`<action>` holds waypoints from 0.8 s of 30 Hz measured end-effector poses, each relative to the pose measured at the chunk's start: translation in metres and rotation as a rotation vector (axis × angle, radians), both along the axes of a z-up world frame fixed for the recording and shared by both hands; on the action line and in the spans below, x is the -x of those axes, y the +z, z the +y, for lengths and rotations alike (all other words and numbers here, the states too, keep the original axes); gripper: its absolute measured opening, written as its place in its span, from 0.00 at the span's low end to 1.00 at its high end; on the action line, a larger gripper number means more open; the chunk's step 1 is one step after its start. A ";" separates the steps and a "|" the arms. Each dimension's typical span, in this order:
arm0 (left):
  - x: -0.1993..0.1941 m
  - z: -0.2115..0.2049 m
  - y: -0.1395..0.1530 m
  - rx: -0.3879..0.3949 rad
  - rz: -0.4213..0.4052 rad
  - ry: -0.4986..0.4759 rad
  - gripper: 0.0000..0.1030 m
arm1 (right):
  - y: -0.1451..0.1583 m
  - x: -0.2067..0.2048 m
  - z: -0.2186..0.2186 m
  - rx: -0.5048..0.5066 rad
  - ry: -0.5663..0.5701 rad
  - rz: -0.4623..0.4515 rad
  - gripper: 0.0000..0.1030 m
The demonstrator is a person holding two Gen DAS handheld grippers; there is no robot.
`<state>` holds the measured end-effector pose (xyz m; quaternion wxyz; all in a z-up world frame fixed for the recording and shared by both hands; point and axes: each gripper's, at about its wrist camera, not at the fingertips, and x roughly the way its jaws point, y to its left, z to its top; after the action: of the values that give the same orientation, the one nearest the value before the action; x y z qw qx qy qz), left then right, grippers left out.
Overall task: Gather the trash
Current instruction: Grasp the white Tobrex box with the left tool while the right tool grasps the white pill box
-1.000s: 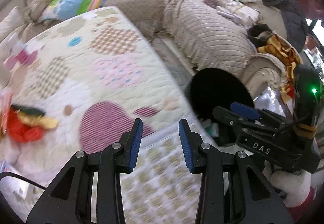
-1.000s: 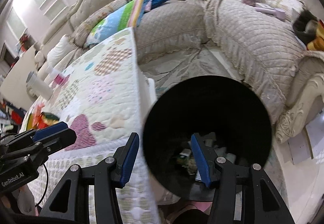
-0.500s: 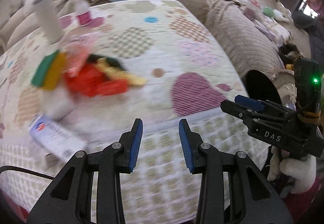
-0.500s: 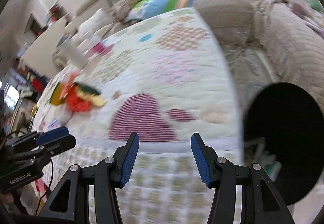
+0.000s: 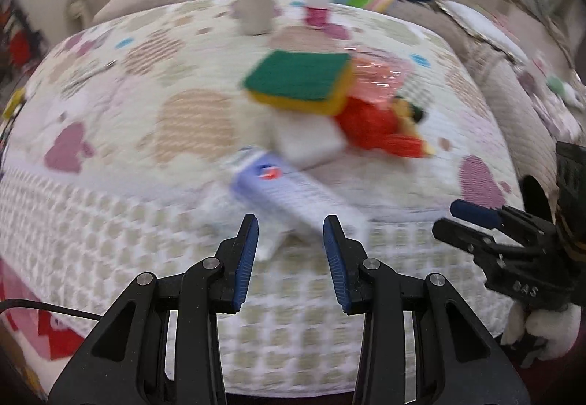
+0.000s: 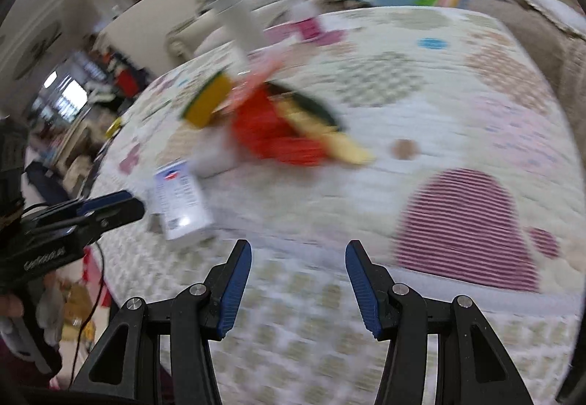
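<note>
Trash lies heaped mid-table on the quilted cover (image 5: 110, 133): a sponge (image 5: 300, 82), red wrapper (image 5: 377, 128) and lilac box (image 5: 293, 192), which a second ago sat off to the side. From the left view, the left gripper (image 5: 290, 260) now faces the box, jaws apart and empty. From the right view, the right gripper (image 6: 298, 286), also empty and parted, has swung off the black bin onto the table, so another pickup looks likely.
</note>
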<state>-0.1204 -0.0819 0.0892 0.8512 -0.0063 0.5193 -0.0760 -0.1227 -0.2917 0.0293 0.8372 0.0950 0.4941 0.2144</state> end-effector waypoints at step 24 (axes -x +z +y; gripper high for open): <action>-0.008 0.062 -0.024 0.169 0.090 0.146 0.34 | -0.010 -0.019 0.094 0.098 0.231 -0.071 0.49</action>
<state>-0.1127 -0.0198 0.0656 0.8268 -0.1193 0.5468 -0.0571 -0.1038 -0.1975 0.0196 0.8274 -0.0113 0.4818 0.2884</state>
